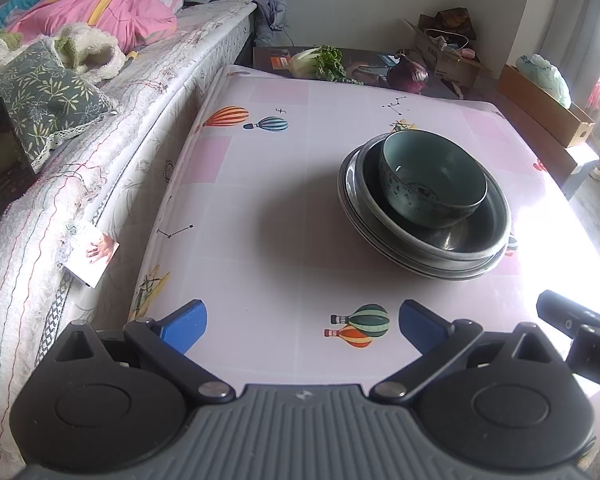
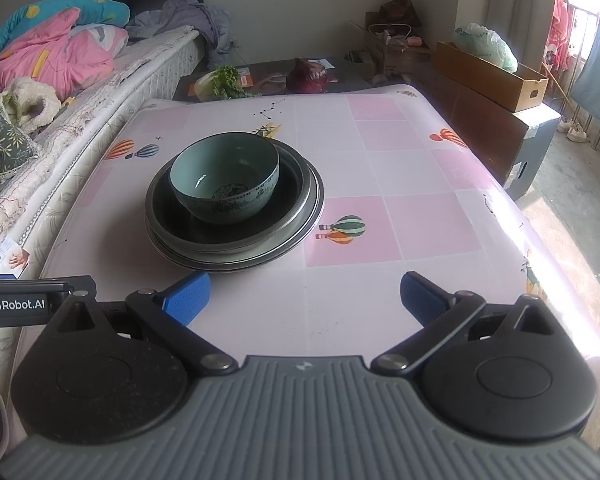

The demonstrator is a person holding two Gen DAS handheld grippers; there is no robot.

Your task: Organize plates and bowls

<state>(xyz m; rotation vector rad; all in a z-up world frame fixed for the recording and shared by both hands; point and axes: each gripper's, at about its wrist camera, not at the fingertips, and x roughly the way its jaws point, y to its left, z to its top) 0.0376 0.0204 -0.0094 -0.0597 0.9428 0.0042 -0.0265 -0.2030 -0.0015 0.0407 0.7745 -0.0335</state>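
At the bottom of the left wrist view the left hand-held gripper stood with its blue pads spread wide and nothing between them; low in the right wrist view the right hand-held gripper was likewise spread and empty. Both hung over the near edge of the surface, clear of the dishes.

Beyond them, centre-left in the right wrist view and right of centre in the left, the bowl sat upright inside a dark deep plate, which rested on wider plates beneath. Judging by this, the stacking looked finished or nearly so: no loose plate or bowl lay anywhere else on the surface.

How many plates made up the stack was hard to tell; the rims overlapped and only their edges showed. The bowl sat off-centre, toward the stack's far side. The right edge of the surface was washed out by window glare in the left wrist view, so anything there could not be made out. Farther back, leafy greens and a purple cabbage lay on a low dark stand.
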